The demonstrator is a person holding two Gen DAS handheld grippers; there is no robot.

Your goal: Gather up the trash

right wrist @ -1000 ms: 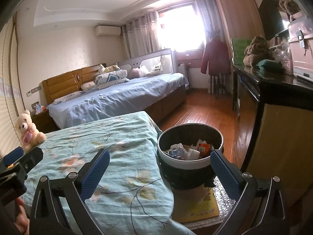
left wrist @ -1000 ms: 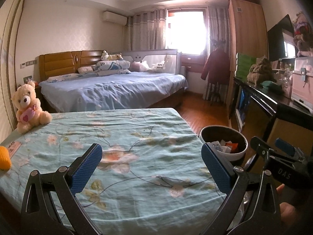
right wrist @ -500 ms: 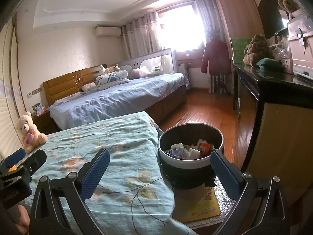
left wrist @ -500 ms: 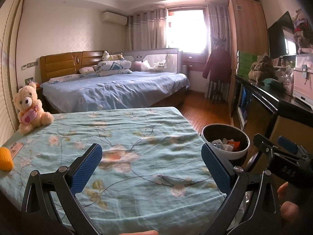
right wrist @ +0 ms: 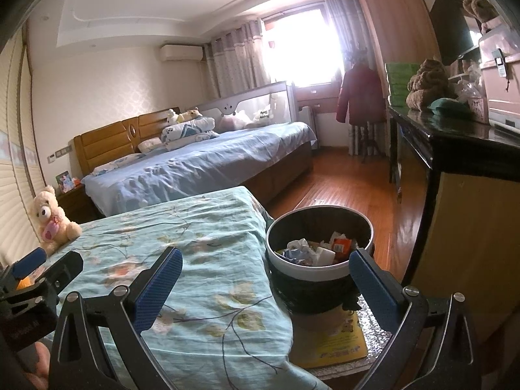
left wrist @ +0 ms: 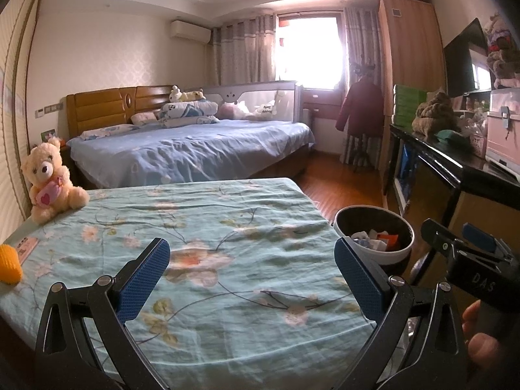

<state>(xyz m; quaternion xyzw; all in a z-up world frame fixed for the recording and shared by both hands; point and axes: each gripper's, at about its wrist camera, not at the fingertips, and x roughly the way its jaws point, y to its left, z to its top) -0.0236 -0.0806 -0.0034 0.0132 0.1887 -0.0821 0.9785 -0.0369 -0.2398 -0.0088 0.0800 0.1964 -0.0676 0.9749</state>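
A round dark bin [right wrist: 320,253] with a white rim stands on the floor beside the near bed, holding crumpled paper and wrappers [right wrist: 317,250]. It also shows at the right of the left wrist view as the bin [left wrist: 373,235]. My right gripper [right wrist: 265,284] hangs open just before the bin, nothing between its blue pads. Over the floral bedspread [left wrist: 208,234] my left gripper [left wrist: 252,276] is open and empty. The right gripper's body [left wrist: 471,260] shows at the right edge of the left wrist view.
A teddy bear [left wrist: 48,182] sits at the bedspread's far left corner and an orange object [left wrist: 9,265] lies at its left edge. Under the bin lie a yellow booklet [right wrist: 338,344] and a foil mat. A dark desk [right wrist: 455,149] flanks the right; a second bed [left wrist: 195,149] lies behind.
Both views have drifted slightly; the bin sits a little lower and nearer in the left wrist view. Both grippers stay open and empty.
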